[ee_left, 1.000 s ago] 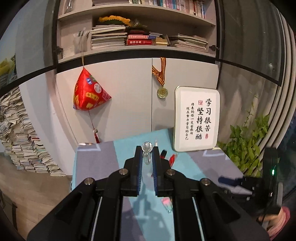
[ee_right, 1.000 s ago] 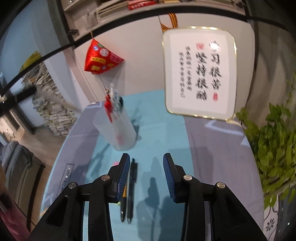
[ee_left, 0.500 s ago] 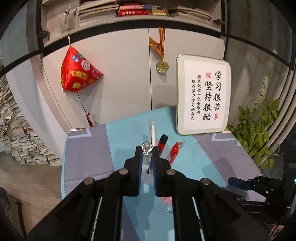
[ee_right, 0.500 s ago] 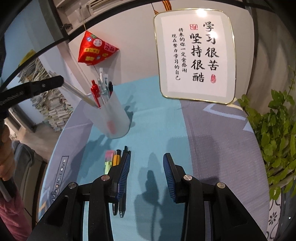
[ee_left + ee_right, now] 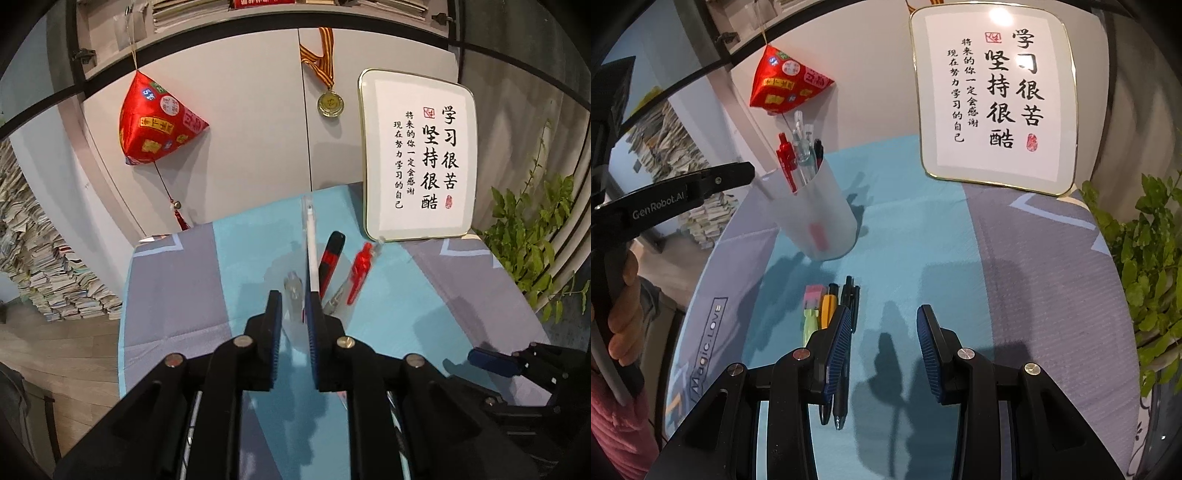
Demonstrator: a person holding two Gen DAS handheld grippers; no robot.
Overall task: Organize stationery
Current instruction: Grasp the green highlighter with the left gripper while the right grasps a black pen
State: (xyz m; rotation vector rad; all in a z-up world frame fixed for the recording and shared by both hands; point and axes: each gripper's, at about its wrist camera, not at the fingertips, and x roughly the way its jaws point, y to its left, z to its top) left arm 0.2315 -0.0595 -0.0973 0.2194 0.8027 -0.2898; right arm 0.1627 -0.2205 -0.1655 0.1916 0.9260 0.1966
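A translucent white cup stands on the blue and grey tablecloth, holding a red pen, a black pen and clear ones. My left gripper hovers just over it, and its jaws are opening. The clear pen stands loosely between the pads, its lower end in the cup. In the right wrist view the left gripper reaches in from the left. My right gripper is open and holds nothing. Its left finger hangs over two black pens; a yellow pen and a pink-green highlighter lie beside them.
A framed calligraphy board leans against the cabinet at the table's back. A potted plant crowds the right edge. A red pouch and a medal hang on the cabinet doors. Paper stacks fill the floor at left.
The left gripper sank toward the cup with the clear pen, and its jaws parted a little. The right gripper hardly moved and stayed open.
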